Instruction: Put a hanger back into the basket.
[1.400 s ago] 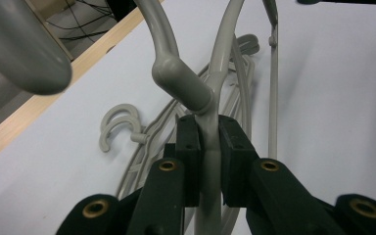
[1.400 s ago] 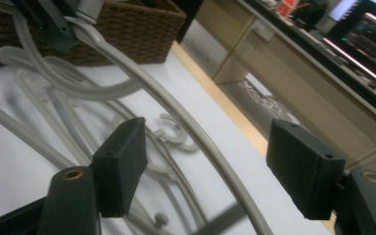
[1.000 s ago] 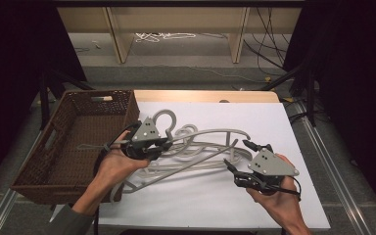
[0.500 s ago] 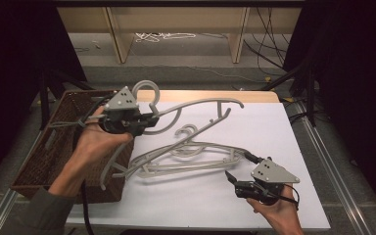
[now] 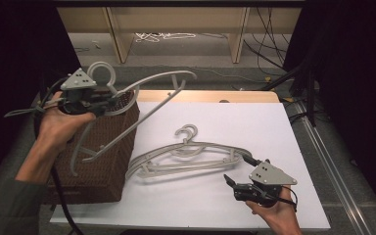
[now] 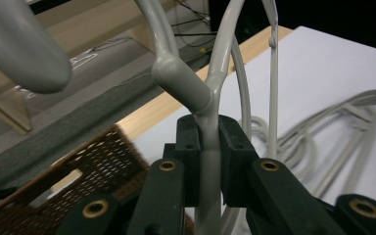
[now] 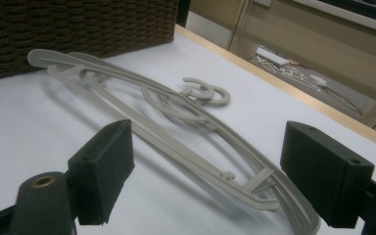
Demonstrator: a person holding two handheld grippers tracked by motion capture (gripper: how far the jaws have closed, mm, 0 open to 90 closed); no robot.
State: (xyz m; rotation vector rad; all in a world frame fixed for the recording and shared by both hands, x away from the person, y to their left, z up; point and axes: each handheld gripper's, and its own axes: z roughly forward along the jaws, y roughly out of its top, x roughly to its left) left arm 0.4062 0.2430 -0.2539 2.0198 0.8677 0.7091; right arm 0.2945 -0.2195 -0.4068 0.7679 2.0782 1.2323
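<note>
— Since half a second ago, what has shifted?

— Mostly the left claw [image 5: 95, 100]: it has carried the lifted hanger [image 5: 149, 85] further left and higher, over the wicker basket [image 5: 103, 161], while the right claw [image 5: 235, 182] has barely moved, low at the near edge of the worktop [image 5: 274, 122].

— And the claws themselves?

— Right one stands wide, nothing between its pads, pointed at the hangers [image 7: 176, 122] lying flat just ahead of it. Left one is clamped on the lifted hanger where the neck meets the shoulders [image 6: 208, 142].

— What could go wrong?

— I'd judge the long arm is the trouble. It hangs down past the basket's front wall, outside the rim, so lowering straight down could snag it on the rim or leave the hanger half out. A pinch on that narrow neck may also let it swivel.

— Anything else about?

— Beyond the worktop's wooden edge there's a bare floor, pale wooden legs [image 5: 115, 29], and a tangle of white cable [image 5: 164, 35]; dark cables hang at the far right. None of it blocks the basket.
</note>
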